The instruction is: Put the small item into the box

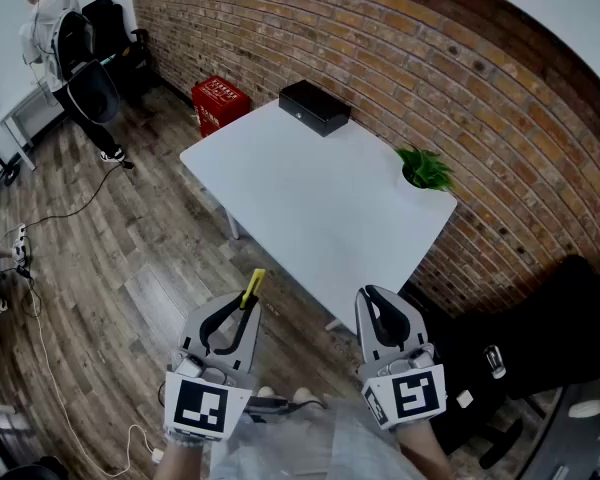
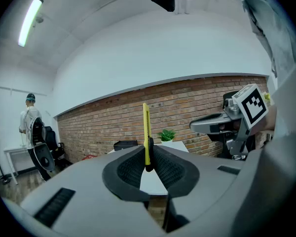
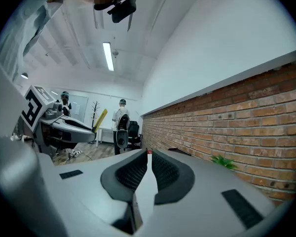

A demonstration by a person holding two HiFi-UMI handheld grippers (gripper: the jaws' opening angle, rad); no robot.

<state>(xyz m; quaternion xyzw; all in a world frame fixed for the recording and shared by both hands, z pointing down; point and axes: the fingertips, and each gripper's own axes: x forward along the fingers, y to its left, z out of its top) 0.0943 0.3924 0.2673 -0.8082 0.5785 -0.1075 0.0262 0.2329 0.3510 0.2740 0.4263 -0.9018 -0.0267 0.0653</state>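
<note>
A head camera looked steeply down on a white table that stood against a brick wall on a wooden floor. The black box sat closed at the table's far end, near the wall, and a small green plant stood further along the same wall side, well apart from it. The left gripper was held off the table's near edge, above the floor, with its jaws clamped on the small item, a thin yellow strip with a dark lower part. In the left gripper view the small item stood upright between the pads and rose above the jaw tips. The right gripper hung beside the left one by the table's near corner; its jaws were drawn together with only a sliver between them and nothing in it. A red crate stood on the floor by the wall. A person stood far off at the upper left.
</note>
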